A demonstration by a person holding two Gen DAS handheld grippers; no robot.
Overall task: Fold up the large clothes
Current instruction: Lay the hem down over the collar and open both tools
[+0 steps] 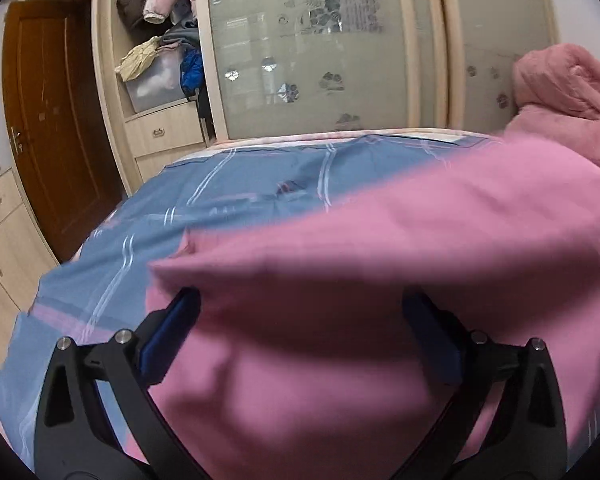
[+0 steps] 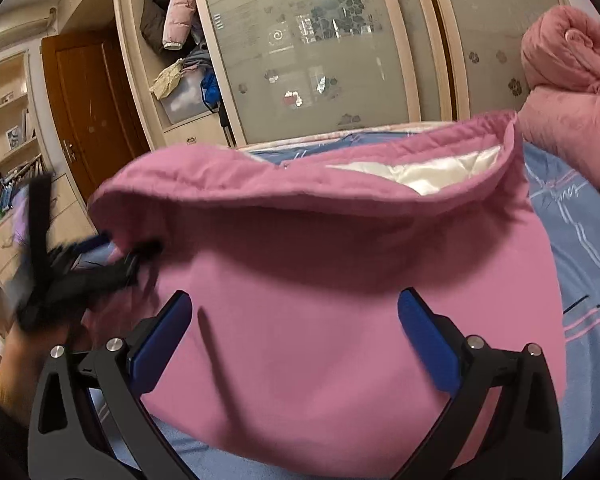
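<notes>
Pink padded garment (image 2: pixel 340 280) is on the bed (image 2: pixel 580 240), bunched into a wide lump on the blue striped sheet, closer to the near edge than to the wardrobe (image 2: pixel 320 40). The top layer is turned over toward us along the far side; under that lip, at far right, white lining (image 2: pixel 428 174) shows. So we judge one fold is on, or half on: the folded edge arches up instead of lying flat, and the left wrist view is motion-blurred there.

Left to do, as far as we can tell: flatten that flap, bring the sides in, at least one more fold to get a compact stack. Sleeves and hem can't be identified, so we can't say which end is which.

Orientation: long axis runs left-right across the bed, roughly parallel to the wardrobe front. Open lined side faces far right; closed bulk faces us.

Left gripper (image 2: pixel 112 254): fingers spread wide, sitting at the garment's left end by the folded edge. In its own view the cloth passes between the pads without being pinched, so not gripping.

Right gripper (image 2: pixel 294 340): also spread wide, hovering over the near middle of the garment, nothing clamped.

Further out: a second pink quilted bundle (image 2: pixel 572 80) at far right of the bed, brown door (image 2: pixel 96 112) far left.
</notes>
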